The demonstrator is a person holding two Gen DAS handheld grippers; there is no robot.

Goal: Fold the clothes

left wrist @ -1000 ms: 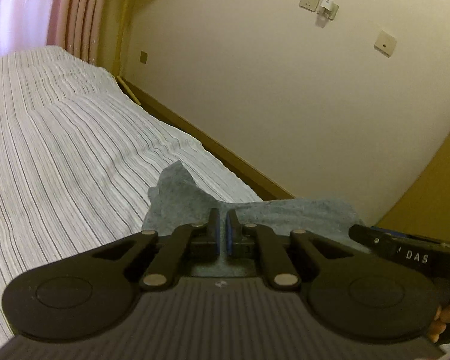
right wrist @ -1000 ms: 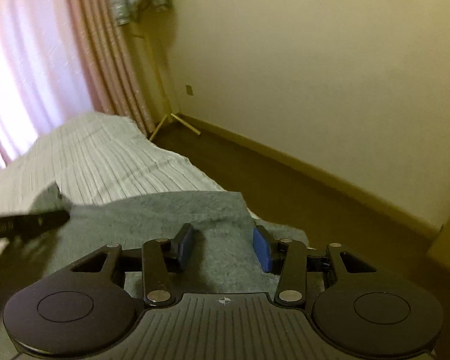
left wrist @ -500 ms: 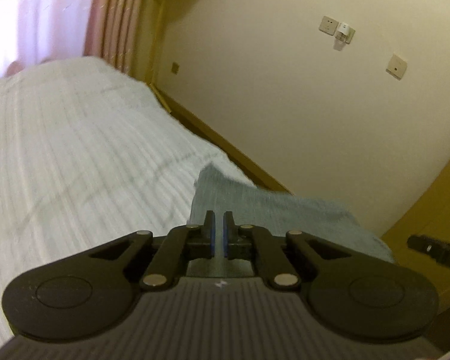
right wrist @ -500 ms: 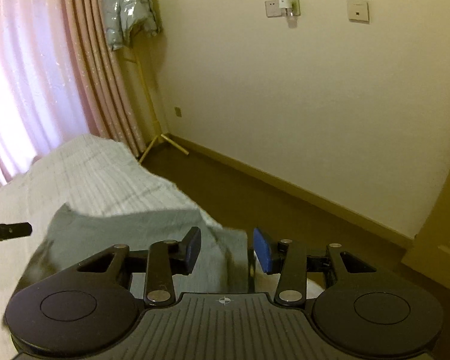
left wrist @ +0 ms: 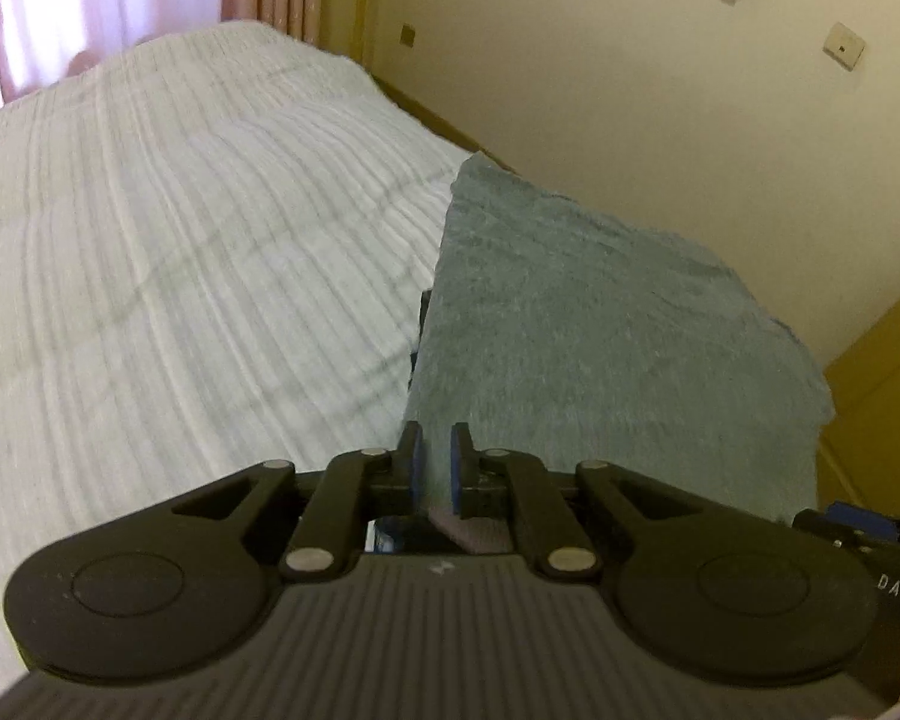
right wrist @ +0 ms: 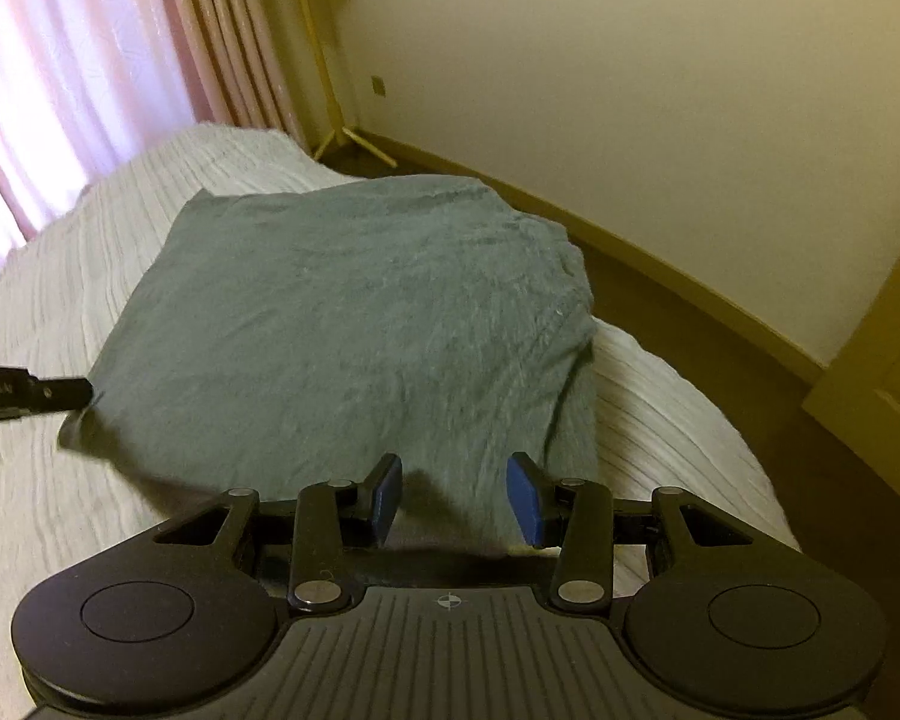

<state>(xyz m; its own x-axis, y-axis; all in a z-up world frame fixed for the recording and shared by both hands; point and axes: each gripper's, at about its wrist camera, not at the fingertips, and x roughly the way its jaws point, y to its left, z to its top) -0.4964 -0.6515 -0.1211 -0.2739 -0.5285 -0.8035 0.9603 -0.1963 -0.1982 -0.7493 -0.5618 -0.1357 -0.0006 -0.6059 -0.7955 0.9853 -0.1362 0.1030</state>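
Left tongs: pads pinch the near edge of the cloth, jaws just starting to open, fabric between them. Right tongs: jaws stand wide, nothing pressed between the pads; the cloth's near edge runs just ahead of and under them, so I read it as released. The cloth is a grey-green fleecy piece. It starts at the left tongs' tips, rises ahead and to their right, and is lifted off the bed on that side. From the right tongs it spreads ahead and to the left, tented, with its right flank drooping onto the bed. Progress, my read: early to mid fold. One edge is picked up and being carried over, and no finished crease or stacked layer is visible. Left to do: lay the lifted edge down, align, smooth, likely fold again. Can't tell: what garment this is, since no sleeves, collar or hem are readable. Also can't tell whether it is already doubled, because the underside and far edge are hidden. The left view is blurred, so the bed stripes smear. The cloth hides the bed's edge beyond it. Farther out are the curtain and the wall. A stand by the curtain is cut off at the top.
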